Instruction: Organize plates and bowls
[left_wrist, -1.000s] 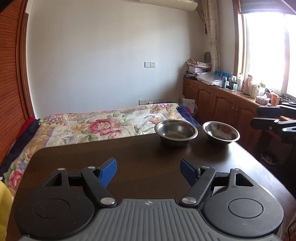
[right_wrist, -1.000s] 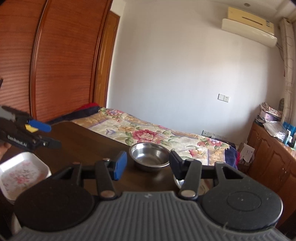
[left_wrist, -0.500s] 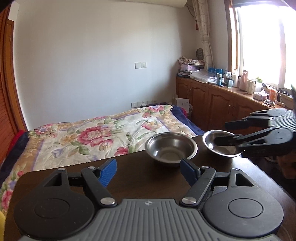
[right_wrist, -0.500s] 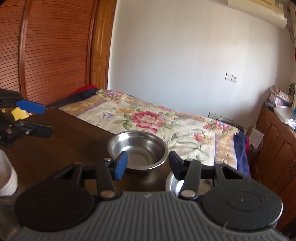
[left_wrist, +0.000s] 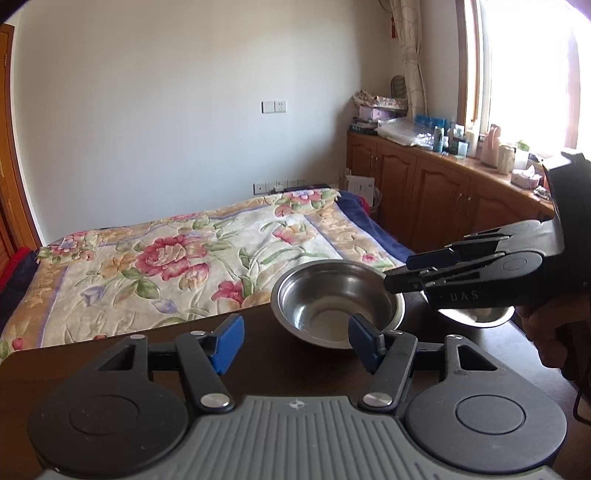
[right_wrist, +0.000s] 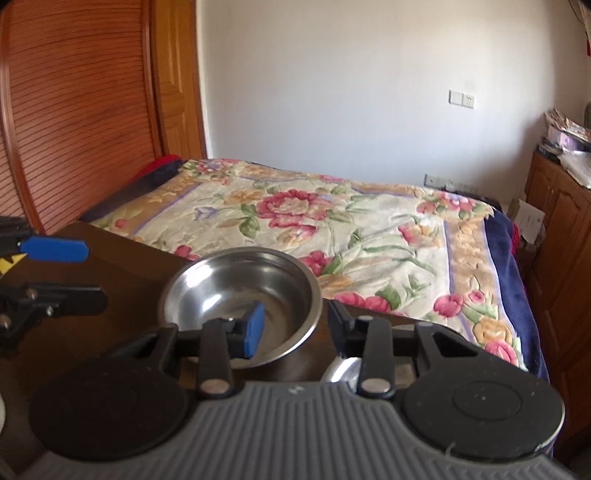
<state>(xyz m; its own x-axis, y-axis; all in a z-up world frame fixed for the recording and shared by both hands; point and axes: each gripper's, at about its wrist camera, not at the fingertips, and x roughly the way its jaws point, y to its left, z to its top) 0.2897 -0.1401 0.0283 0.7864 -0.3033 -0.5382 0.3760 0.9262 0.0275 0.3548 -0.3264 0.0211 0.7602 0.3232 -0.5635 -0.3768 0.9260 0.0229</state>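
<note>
Two steel bowls stand on the dark wooden table (left_wrist: 110, 369). The left bowl (left_wrist: 338, 302) is just ahead of my left gripper (left_wrist: 295, 341), which is open and holds nothing. My right gripper (right_wrist: 295, 326) is open and straddles the right rim of that bowl (right_wrist: 240, 291): its blue left pad (right_wrist: 255, 328) is inside the bowl and the other finger is outside. From the left wrist view, the right gripper (left_wrist: 399, 273) reaches in from the right, held by a hand. It hides most of the second bowl (left_wrist: 476, 315), which shows beneath the right gripper (right_wrist: 343, 369).
A bed with a floral cover (left_wrist: 184, 258) lies beyond the table's far edge. Wooden cabinets (left_wrist: 443, 195) with clutter on top run along the right wall under a window. A slatted wooden door (right_wrist: 74, 110) is at the left.
Both grippers have moved forward toward the bowls. The right gripper has come down onto the left bowl's rim and its fingers stand closer together.
</note>
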